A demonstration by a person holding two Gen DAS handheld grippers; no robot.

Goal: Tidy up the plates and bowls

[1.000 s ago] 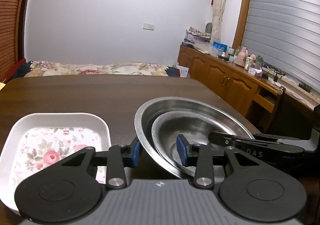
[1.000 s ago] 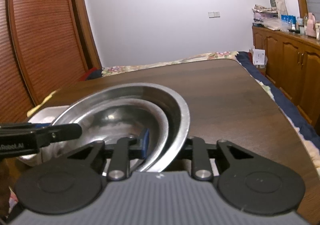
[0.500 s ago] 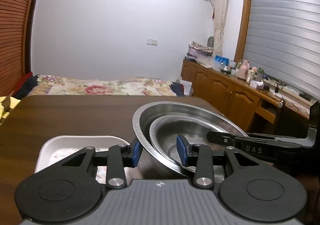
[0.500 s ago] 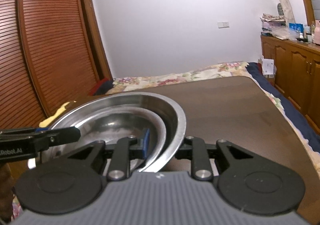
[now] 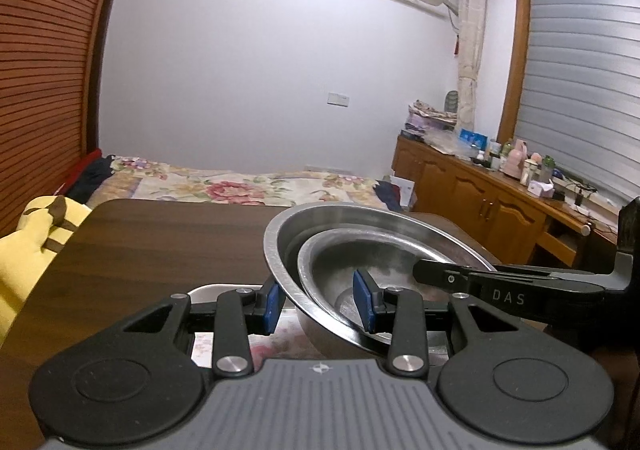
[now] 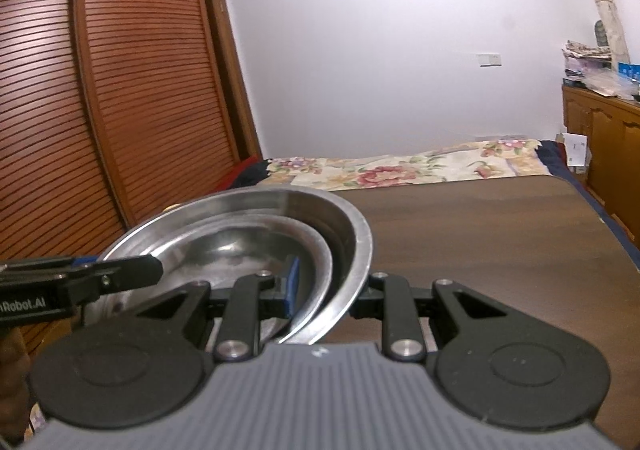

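Two nested steel bowls are held in the air between both grippers. In the left wrist view the large bowl [image 5: 360, 221] holds the smaller bowl [image 5: 360, 262]. My left gripper [image 5: 320, 308] is shut on their near rim, one blue pad outside, one inside. My right gripper [image 6: 326, 286] is shut on the opposite rim of the large bowl [image 6: 352, 234] and the small bowl [image 6: 248, 246]. The white floral tray [image 5: 224, 290] lies below, mostly hidden behind my left gripper.
The dark wooden table [image 5: 160, 242] stretches ahead, also seen in the right wrist view [image 6: 500, 234]. A yellow cloth [image 5: 32, 242] lies off its left edge. A bed [image 5: 240, 181] lies beyond the table, wooden cabinets [image 5: 480, 197] stand right, a louvred wardrobe [image 6: 100, 109] left.
Both grippers have lifted the nested bowls upward and moved them left over the floral tray, which has dropped almost out of the left wrist view. The grips have not changed.
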